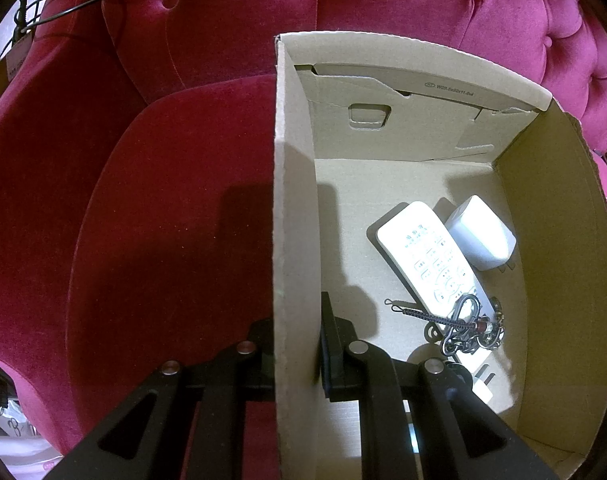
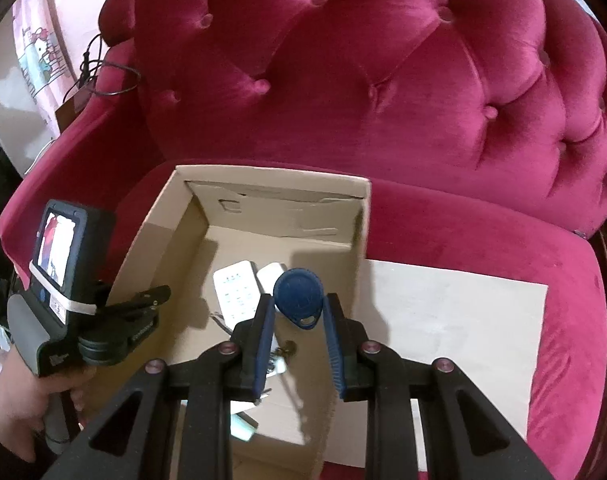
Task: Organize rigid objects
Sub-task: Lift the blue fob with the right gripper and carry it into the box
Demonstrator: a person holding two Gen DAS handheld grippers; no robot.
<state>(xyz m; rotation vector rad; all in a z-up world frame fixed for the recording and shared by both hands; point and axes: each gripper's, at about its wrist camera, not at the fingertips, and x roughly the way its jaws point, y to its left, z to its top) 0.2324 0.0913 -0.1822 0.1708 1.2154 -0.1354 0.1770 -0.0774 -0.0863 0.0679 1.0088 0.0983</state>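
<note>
An open cardboard box (image 1: 293, 200) sits on a red velvet sofa. My left gripper (image 1: 297, 332) is shut on the box's left wall, one finger on each side of it. Inside lie a white remote (image 1: 427, 252), a white charger (image 1: 479, 236) and a metal keychain (image 1: 463, 328) with a cord. The right wrist view shows my right gripper (image 2: 298, 300) above the box (image 2: 263, 170), shut on a blue key fob (image 2: 299, 292) held between its blue pads. The remote (image 2: 237, 292) lies below it. The left gripper (image 2: 151, 310) clamps the box wall at the left.
A flat cardboard sheet (image 2: 455, 320) lies on the seat right of the box. The tufted sofa back (image 2: 343, 80) rises behind. A black cable (image 2: 115, 76) lies on the left armrest. A person's hand (image 2: 19, 400) holds the left gripper's handle.
</note>
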